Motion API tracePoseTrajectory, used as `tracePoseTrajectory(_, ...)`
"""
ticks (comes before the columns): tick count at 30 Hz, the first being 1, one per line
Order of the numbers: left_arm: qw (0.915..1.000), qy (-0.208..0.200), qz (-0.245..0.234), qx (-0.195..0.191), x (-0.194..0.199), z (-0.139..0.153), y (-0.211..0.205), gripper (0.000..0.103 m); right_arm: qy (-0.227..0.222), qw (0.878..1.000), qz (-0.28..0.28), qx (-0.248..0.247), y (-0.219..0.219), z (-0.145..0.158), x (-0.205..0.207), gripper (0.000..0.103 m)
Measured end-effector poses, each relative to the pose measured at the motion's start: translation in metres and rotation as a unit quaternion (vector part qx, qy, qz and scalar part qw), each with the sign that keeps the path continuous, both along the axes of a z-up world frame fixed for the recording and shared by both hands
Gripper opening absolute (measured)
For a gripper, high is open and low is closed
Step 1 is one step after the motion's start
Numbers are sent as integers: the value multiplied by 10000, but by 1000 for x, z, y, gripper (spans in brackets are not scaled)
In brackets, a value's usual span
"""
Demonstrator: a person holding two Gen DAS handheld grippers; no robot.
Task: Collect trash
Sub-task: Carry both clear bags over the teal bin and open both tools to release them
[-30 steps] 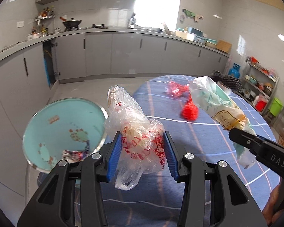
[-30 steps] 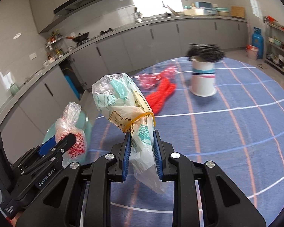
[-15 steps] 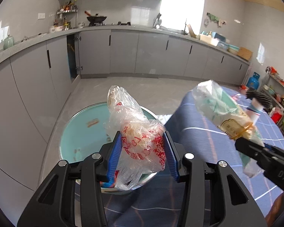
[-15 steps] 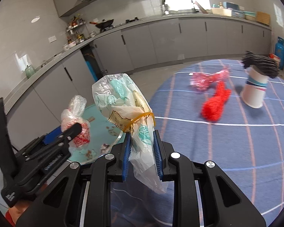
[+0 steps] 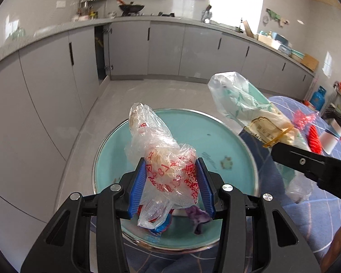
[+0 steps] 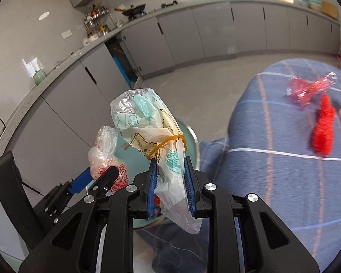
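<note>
Left wrist view. The left gripper point(image 5: 171, 182) is clenched on a clear bag with red print point(image 5: 163, 159), its long axis running forward and up from the jaws. Directly below and ahead of the jaws lies the teal bin point(image 5: 229, 136), holding scraps. The right gripper point(image 5: 311, 163) enters from the right, beside the bin rim, carrying a banded green-printed bag point(image 5: 243, 104).

Right wrist view. The right gripper point(image 6: 170, 182) grips the banded green-printed bag point(image 6: 147, 122) upright between the jaws; the teal bin point(image 6: 191, 141) sits just beyond and below. The left gripper point(image 6: 102, 177) stands left of the jaws, apparently nearer the bin's centre. Red trash point(image 6: 321, 134) remains on the blue tabletop point(image 6: 272, 182), well right of the jaws.
</note>
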State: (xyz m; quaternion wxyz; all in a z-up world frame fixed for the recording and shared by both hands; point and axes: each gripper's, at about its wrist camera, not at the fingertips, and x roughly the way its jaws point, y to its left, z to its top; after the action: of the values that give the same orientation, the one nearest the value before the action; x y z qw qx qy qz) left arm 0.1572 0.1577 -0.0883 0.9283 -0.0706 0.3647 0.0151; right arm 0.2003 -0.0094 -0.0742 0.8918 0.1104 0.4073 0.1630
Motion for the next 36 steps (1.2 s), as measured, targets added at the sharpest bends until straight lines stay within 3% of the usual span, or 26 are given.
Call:
tracePoseTrajectory(10,9996,229,124,-102,7,-18,17,44,530,9978,371,121,32,-26,28,29)
tracePoseTrajectory(13,9995,259,169,-84,7,-21,19,44,581,9970,469,201,34,-30,29,34)
tracePoseTrajectory(16,9994,260,223,0,7,-20,19,47,536,9967,517,327,30,-28,27,50)
tracePoseTrajectory(19,9994,223,260,98,4,-18,15,49,359,9978,461,300,21,-22,22,50)
tracePoseTrajectory(27,9976,18,526,451,-4,-9,8,84,-65,9994,173,288,-10,-7,-5,51)
tracePoseTrajectory(31,9955,-110,602,720,-12,1,-5,91,-392,9990,142,137,-20,-1,-21,64)
tracePoseTrajectory(36,9952,-196,527,806,-21,12,-23,93,-648,9979,-1,-71,-39,3,-35,65)
